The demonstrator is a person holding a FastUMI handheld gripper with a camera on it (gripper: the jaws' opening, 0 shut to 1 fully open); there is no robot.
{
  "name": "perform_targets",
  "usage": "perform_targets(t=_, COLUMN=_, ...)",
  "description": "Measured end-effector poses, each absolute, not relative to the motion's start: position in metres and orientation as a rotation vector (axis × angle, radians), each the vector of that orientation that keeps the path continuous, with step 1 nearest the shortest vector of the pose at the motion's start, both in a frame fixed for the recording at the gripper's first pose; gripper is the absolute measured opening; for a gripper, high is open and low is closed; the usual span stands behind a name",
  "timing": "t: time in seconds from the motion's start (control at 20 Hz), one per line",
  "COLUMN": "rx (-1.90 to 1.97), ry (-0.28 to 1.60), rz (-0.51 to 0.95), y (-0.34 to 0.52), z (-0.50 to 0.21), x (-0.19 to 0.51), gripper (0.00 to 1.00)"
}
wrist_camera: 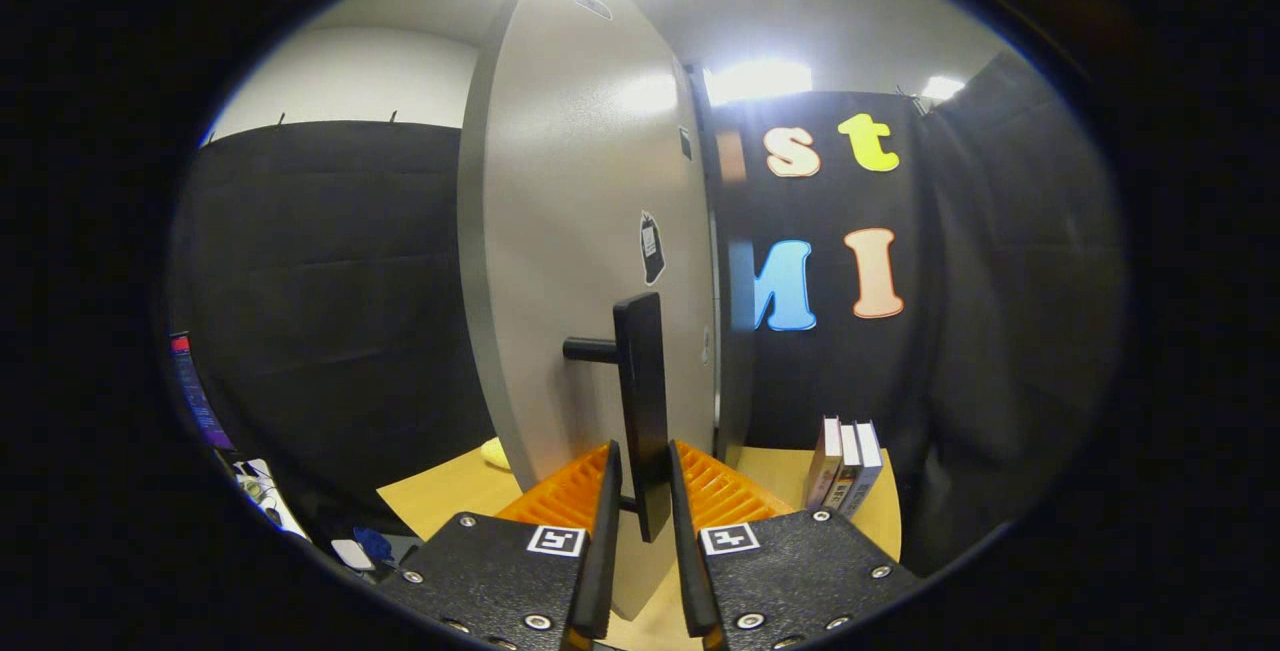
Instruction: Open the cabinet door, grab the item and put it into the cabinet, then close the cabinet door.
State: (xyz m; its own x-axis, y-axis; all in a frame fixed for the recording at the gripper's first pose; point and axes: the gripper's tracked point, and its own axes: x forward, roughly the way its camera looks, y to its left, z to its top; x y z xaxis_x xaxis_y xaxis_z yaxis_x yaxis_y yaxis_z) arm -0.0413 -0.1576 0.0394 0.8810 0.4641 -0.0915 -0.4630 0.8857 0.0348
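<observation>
Two fingers (690,531) reach forward and bracket the lower end of a black bar handle (642,401), which stands upright between them; they sit close on either side of it, though whether both actually press on it cannot be told. Midway between the tips is the gripper (645,476). That handle stands off the cabinet door (580,231) on a short black stub. Pale grey and lightly textured, the door is seen nearly edge-on and bears a small dark sticker above the handle. Its lower edge stands over the light wooden counter (440,496). Three books (845,466) stand upright together on the counter, right of the fingers and beyond them. A small pale yellow object (495,453) lies by the door's foot, left of the fingers.
</observation>
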Motion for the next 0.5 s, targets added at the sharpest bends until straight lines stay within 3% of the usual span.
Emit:
perform_targets(t=0.15, rx=0.007, ry=0.088, rz=0.496, y=-0.15, z=0.04, x=-0.045, gripper=0.27)
perform_targets(t=0.25, rx=-0.052, ry=0.057, rz=0.456, y=-0.154, z=0.041, x=-0.048, gripper=0.37)
perform_targets(t=0.35, rx=-0.061, ry=0.037, rz=0.406, y=-0.163, z=0.038, x=-0.042, gripper=0.39)
perform_targets(t=0.4, rx=-0.058, ry=0.033, rz=0.379, y=-0.17, z=0.036, x=-0.042, gripper=0.44)
perform_targets(t=0.5, rx=-0.077, ry=0.003, rz=0.304, y=-0.184, z=0.041, x=-0.041, gripper=0.65)
